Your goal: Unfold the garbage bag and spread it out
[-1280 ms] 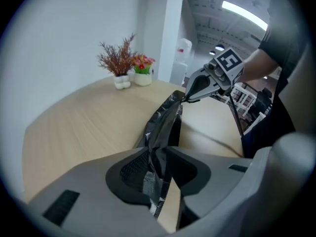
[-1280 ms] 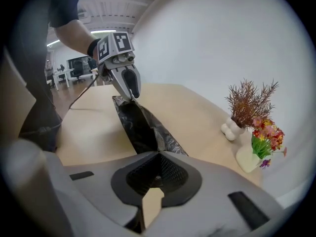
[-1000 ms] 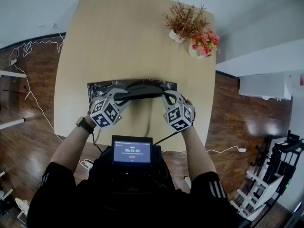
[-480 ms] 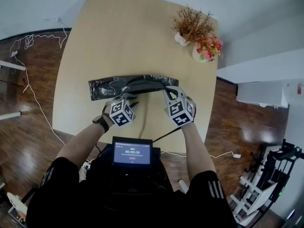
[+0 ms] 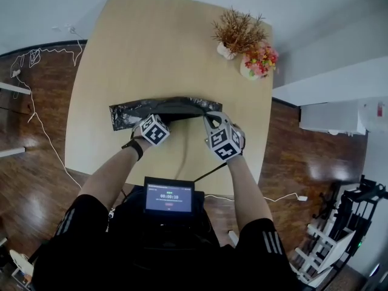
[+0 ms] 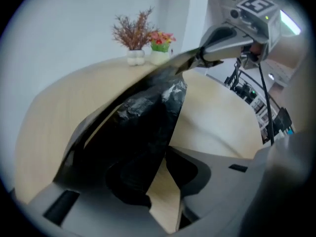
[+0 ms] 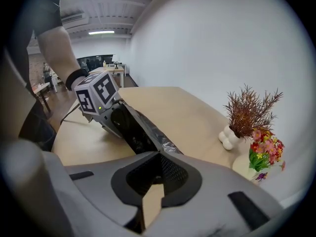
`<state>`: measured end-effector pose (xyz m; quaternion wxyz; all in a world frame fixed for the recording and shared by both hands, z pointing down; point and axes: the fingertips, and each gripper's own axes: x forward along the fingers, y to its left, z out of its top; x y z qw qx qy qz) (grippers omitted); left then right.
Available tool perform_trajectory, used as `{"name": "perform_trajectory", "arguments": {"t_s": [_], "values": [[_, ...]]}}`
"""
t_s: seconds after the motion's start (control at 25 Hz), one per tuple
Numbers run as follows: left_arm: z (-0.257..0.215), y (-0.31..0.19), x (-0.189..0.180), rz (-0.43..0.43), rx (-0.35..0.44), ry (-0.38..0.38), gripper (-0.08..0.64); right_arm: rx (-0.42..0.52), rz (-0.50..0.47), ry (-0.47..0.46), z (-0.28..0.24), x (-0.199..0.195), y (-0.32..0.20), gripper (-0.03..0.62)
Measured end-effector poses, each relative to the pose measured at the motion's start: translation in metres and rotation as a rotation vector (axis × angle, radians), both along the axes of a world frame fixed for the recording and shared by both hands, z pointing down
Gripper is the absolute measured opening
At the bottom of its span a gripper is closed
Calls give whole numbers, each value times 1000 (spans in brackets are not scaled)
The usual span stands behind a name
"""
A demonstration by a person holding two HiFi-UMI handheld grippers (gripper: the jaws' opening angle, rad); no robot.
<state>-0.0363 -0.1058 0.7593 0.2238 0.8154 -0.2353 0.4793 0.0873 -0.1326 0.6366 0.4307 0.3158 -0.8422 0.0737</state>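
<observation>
A pale wooden table [image 5: 151,47] carries a black garbage bag [image 5: 129,111], twig vase [image 5: 225,51] and flower pot [image 5: 250,70].

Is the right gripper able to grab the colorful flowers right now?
Probably not yet. The right gripper is shut on the garbage bag and would have to let go first. The table between it and the colorful flowers at the far corner looks free.
</observation>
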Motion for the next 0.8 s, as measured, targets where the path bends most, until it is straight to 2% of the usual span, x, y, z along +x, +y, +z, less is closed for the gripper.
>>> {"name": "perform_trajectory", "arguments": {"t_s": [0.16,0.24,0.32,0.56,0.8], "values": [[-1,-4,4,-3,-66,25,66,0,9,-3,-1,3,-3,6],[-8,-2,-4,10,-102,1,3,2,23,-14,-5,3,-6,6],[-12,6,-8,36,-158,4,3,2,39,-28,-7,5,-9,6],[-14,58,-16,258,-268,-20,2,-2,57,-29,-9,13,-20,6],[-23,85,-25,353,-291,-24,1,-58,65,10,18,21,-22,6]]}}
